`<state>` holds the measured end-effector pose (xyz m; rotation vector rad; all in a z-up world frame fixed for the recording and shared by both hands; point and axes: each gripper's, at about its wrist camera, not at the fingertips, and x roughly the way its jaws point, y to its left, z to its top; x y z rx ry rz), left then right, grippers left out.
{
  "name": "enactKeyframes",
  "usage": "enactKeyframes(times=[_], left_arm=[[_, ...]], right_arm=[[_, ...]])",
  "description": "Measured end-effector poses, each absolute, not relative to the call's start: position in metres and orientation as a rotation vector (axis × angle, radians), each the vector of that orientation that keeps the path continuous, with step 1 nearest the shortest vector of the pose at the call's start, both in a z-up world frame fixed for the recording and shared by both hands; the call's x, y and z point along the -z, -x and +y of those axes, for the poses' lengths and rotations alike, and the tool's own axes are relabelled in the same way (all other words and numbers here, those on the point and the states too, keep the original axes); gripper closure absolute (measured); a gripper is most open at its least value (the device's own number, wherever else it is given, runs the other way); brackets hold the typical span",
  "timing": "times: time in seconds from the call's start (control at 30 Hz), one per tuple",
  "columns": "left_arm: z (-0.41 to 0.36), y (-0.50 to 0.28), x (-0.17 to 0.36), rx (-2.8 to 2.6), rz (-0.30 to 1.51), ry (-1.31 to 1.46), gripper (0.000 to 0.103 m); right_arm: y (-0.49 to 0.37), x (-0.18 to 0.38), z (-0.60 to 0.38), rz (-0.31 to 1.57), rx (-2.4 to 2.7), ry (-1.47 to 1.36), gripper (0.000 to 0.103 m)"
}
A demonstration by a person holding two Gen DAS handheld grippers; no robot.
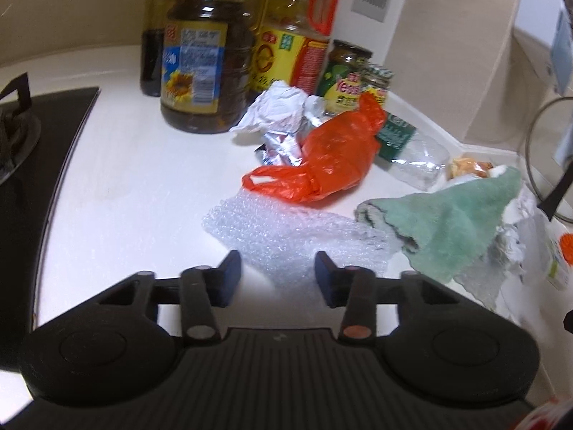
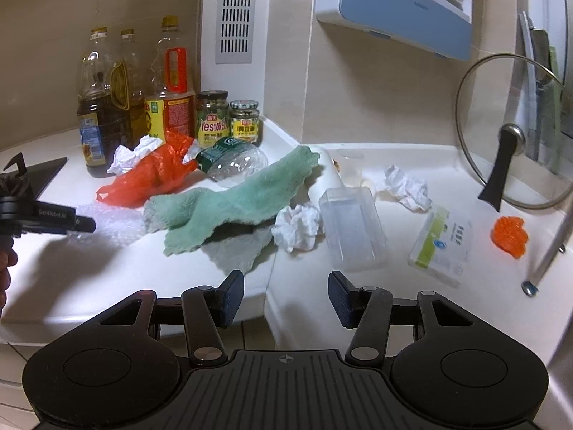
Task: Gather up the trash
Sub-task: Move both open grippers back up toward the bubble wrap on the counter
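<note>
A sheet of clear bubble wrap (image 1: 286, 233) lies flat on the white counter (image 1: 143, 179). My left gripper (image 1: 278, 272) hovers at its near edge, fingers apart with that edge between them and no pad visibly pressing it. In the right wrist view the left gripper (image 2: 86, 224) hangs low over the bubble wrap (image 2: 114, 222). Behind it lie an orange plastic bag (image 1: 333, 157), crumpled paper (image 1: 275, 107), a foil wrapper (image 1: 283, 147) and a crushed clear bottle (image 1: 412, 154). My right gripper (image 2: 286, 294) is open and empty above the counter's front corner, short of a crumpled tissue (image 2: 297, 227) and a clear plastic box (image 2: 352, 229).
A green cloth (image 2: 236, 200) sprawls mid-counter. Oil bottles (image 1: 204, 64) and jars (image 2: 213, 118) line the back wall; a black hob (image 1: 35, 136) sits left. On the right are another tissue (image 2: 408, 188), a white-green packet (image 2: 440, 243), an orange scrap (image 2: 510, 234) and a leaning glass lid (image 2: 508, 136).
</note>
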<state>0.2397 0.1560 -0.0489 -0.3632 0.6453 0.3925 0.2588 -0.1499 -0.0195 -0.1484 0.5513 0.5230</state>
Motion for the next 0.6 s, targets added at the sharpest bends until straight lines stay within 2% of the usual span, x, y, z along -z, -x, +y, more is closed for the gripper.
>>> enactKeyframes(times=[0.07, 0.13, 0.23, 0.3, 0.33, 0.37, 0.6], left_arm=[[0.154, -0.240, 0.049, -0.413, 0.646, 0.373, 0.086], [0.150, -0.239, 0.048, -0.439, 0.641, 0.372, 0.093], [0.142, -0.233, 0.040, -0.457, 0.620, 0.384, 0.095], [0.135, -0.228, 0.034, -0.461, 0.606, 0.386, 0.095], [0.131, -0.226, 0.030, -0.463, 0.598, 0.386, 0.095], [0.128, -0.223, 0.027, -0.465, 0.591, 0.385, 0.095], [0.108, -0.208, -0.002, -0.442, 0.532, 0.404, 0.095]], right_arm=[[-0.270, 0.019, -0.153, 0.548, -0.538, 0.146, 0.050], [-0.283, 0.018, -0.159, 0.537, -0.549, 0.145, 0.050], [-0.303, 0.019, -0.167, 0.533, -0.558, 0.138, 0.050], [-0.318, 0.022, -0.171, 0.540, -0.563, 0.138, 0.041], [-0.325, 0.023, -0.173, 0.542, -0.564, 0.135, 0.032], [-0.332, 0.023, -0.176, 0.538, -0.566, 0.125, 0.029], [-0.379, 0.038, -0.175, 0.584, -0.565, 0.144, 0.029]])
